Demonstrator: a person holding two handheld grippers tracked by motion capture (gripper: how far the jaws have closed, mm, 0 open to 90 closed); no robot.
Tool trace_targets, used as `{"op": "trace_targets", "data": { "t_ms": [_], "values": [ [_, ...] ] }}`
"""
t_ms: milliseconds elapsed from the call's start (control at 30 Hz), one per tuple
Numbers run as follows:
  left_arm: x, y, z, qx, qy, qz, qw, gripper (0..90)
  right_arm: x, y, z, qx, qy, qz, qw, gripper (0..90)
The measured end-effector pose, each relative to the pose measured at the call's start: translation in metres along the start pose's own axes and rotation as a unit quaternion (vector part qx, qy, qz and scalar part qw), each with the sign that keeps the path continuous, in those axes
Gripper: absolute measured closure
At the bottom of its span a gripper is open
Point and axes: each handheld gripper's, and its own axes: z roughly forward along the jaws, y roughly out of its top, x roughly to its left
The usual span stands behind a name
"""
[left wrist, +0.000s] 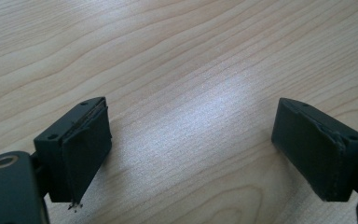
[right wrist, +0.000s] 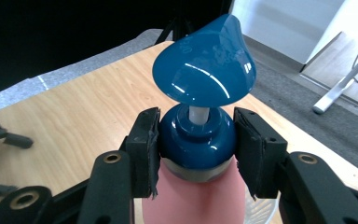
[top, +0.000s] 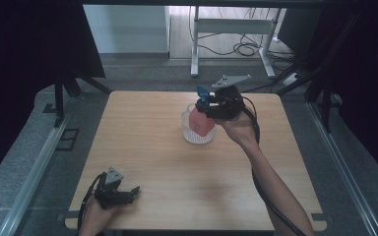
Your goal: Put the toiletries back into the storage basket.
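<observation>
A pink pump bottle [top: 200, 121] with a blue pump head [right wrist: 205, 70] stands partly inside a white mesh basket [top: 195, 133] near the table's far middle. My right gripper [top: 205, 103] is shut on the bottle's blue collar [right wrist: 196, 137], one pad on each side, just below the pump head. My left gripper [top: 132, 192] rests low over the table's front left part, open, with bare wood between its two pads [left wrist: 86, 149].
The wooden table [top: 147, 142] is bare around the basket. Dark curtains hang at both sides. A white desk frame [top: 234, 29] and loose cables lie on the floor beyond the far edge. The left gripper [right wrist: 0, 135] shows far off at the left edge of the right gripper view.
</observation>
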Motion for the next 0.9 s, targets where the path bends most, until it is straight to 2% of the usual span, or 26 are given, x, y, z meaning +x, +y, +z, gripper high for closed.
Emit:
{"op": "trace_targets", "data": {
  "t_ms": [300, 567, 900],
  "values": [
    [0.000, 0.000, 0.000, 0.000, -0.001, 0.000, 1.0000, 11.4, -0.010, 0.003, 0.014, 0.001, -0.016, 0.004, 0.9999, 53.0],
    [0.000, 0.000, 0.000, -0.001, -0.001, 0.001, 1.0000, 11.3, -0.021, 0.000, 0.027, 0.001, -0.029, 0.010, 0.9995, 53.0],
    [0.000, 0.000, 0.000, -0.001, -0.002, 0.001, 1.0000, 11.4, -0.027, -0.006, 0.043, 0.003, -0.039, 0.011, 0.9992, 53.0]
  ]
}}
